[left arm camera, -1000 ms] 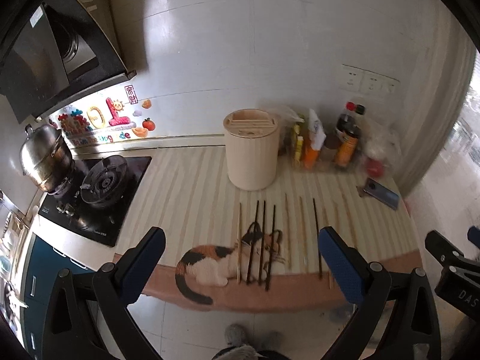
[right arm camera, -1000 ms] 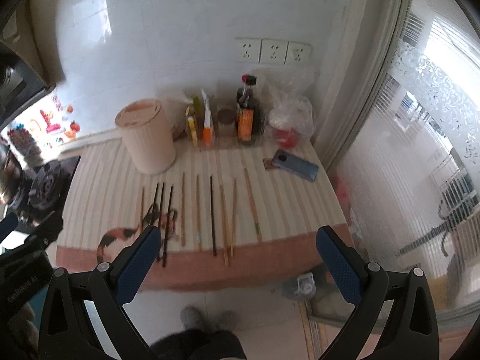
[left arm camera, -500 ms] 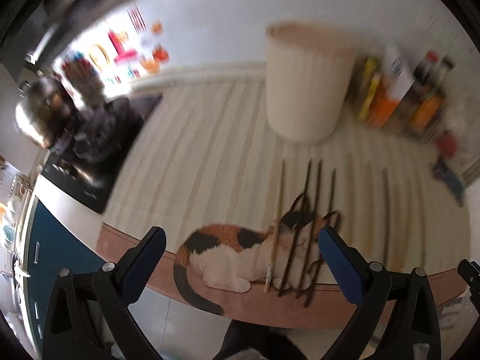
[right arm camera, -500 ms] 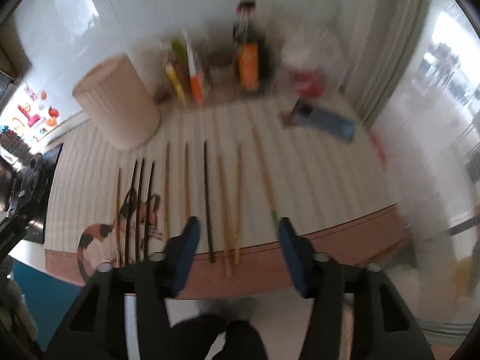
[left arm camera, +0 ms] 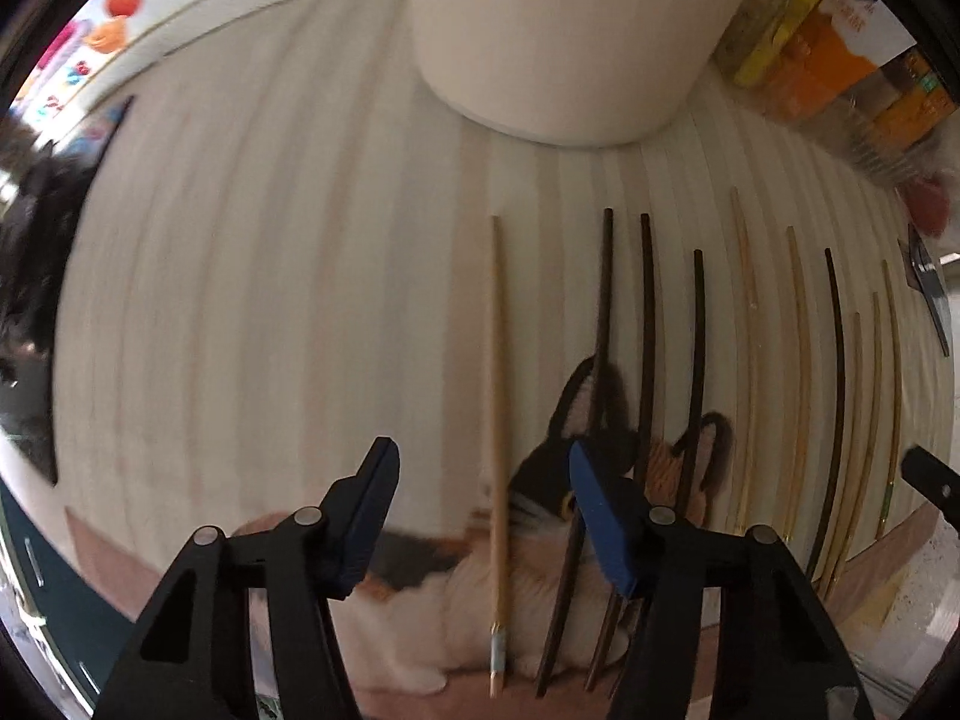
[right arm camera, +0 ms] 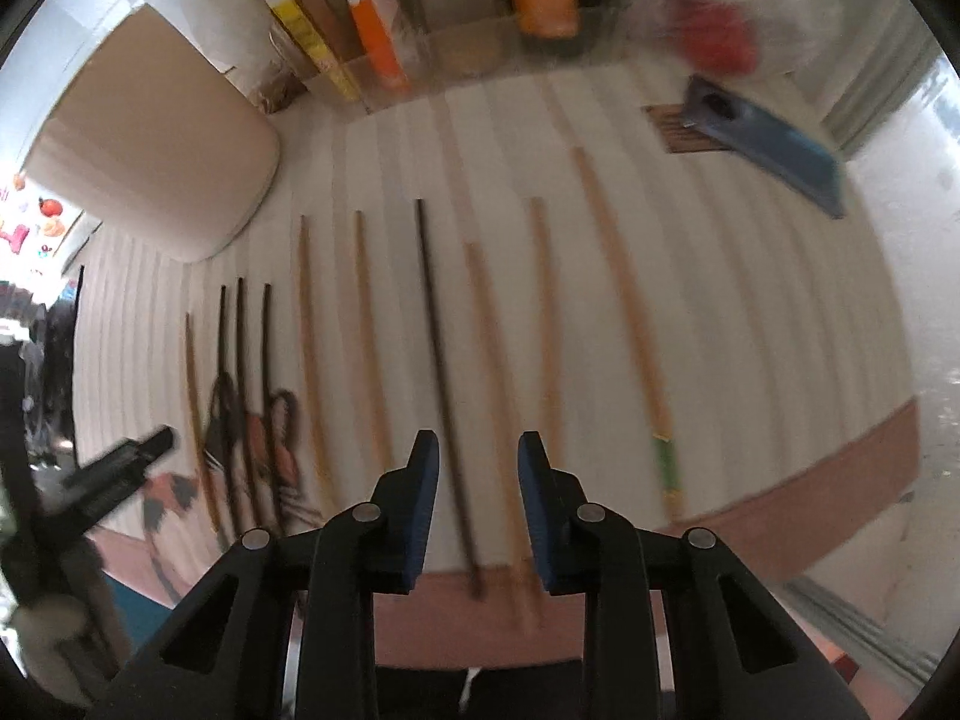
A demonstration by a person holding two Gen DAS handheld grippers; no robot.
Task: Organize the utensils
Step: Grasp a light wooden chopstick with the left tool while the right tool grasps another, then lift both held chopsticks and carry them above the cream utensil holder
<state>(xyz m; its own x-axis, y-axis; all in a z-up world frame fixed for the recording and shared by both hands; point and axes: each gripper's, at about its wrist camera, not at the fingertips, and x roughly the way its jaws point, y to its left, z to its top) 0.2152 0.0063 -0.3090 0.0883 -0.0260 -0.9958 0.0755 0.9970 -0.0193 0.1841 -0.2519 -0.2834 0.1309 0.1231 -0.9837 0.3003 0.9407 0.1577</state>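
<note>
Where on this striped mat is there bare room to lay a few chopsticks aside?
The widest bare patch lies left of the light wooden chopstick with the blue tip, running back beside the beige round holder toward the stove. A narrower strip lies right of the green-banded wooden chopstick, below the blue phone. Between those two chopsticks the row is crowded.

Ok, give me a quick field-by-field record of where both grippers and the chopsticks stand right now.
left gripper: open, low over the mat, nothing held
between its fingers: light wooden chopstick, lying flat
right gripper: open, narrower gap, nothing held
between its fingers: black chopstick and tan chopstick, side by side on the mat
chopsticks: laid out in a row, apart from each other, none lifted
holder: cream cylinder standing behind the row; its top is out of view
striped mat: cat print at its near edge
phone: far right of the counter
</note>
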